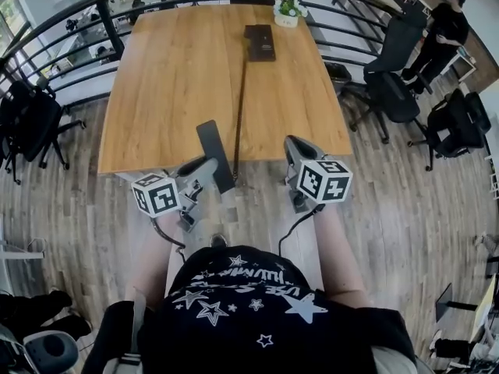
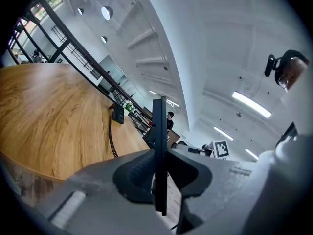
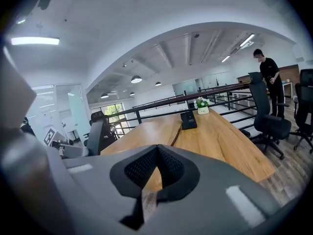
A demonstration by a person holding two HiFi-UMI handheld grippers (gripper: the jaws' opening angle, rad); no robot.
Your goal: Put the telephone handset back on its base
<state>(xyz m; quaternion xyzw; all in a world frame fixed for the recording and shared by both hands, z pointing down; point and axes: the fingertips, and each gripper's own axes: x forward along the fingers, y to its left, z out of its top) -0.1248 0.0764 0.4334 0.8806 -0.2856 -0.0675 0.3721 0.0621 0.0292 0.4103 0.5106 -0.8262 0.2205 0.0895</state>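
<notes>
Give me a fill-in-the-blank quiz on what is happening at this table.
The left gripper is clamped on the black telephone ___.
A ___ runs along the wooden table from the telephone base toward that gripper.
The base sits at the table's ___ end, near a potted plant.
The right gripper holds ___.
Missing words: handset, cord, far, nothing.

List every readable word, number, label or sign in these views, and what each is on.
No text is readable enough to quote.
Shirt: white lettering among stars, too distorted to read.
Left gripper and right gripper: square marker patterns on their cubes, no letters.
Telephone base: any print too small.
Paper tag below the right gripper's pads: blurred.
</notes>
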